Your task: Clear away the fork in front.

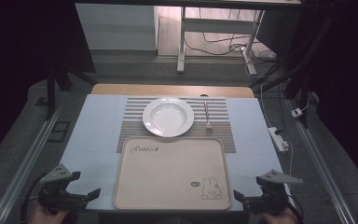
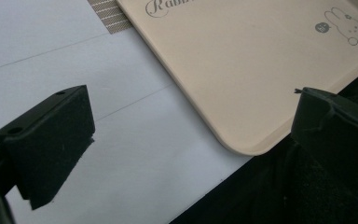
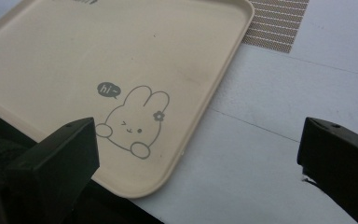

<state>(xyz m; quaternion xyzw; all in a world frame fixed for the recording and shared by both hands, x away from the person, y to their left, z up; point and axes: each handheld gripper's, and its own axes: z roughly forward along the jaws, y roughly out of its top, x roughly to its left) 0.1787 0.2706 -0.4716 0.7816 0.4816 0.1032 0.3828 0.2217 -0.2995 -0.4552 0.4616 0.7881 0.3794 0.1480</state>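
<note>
A beige tray (image 1: 168, 175) with a rabbit drawing lies at the table's near edge, with nothing on it. Behind it a white plate (image 1: 168, 116) rests on a striped placemat (image 1: 221, 133), and a fork (image 1: 207, 115) lies to the plate's right. My left gripper (image 1: 86, 195) hovers open at the tray's near left corner (image 2: 242, 140). My right gripper (image 1: 242, 198) stands open at the tray's near right corner (image 3: 144, 186). Nothing is between either pair of jaws.
The table has a pale blue-white cover (image 1: 98, 121) over a wooden top. A white power strip (image 1: 278, 138) and cables lie on the floor to the right. Desk legs (image 1: 182, 42) stand beyond the table.
</note>
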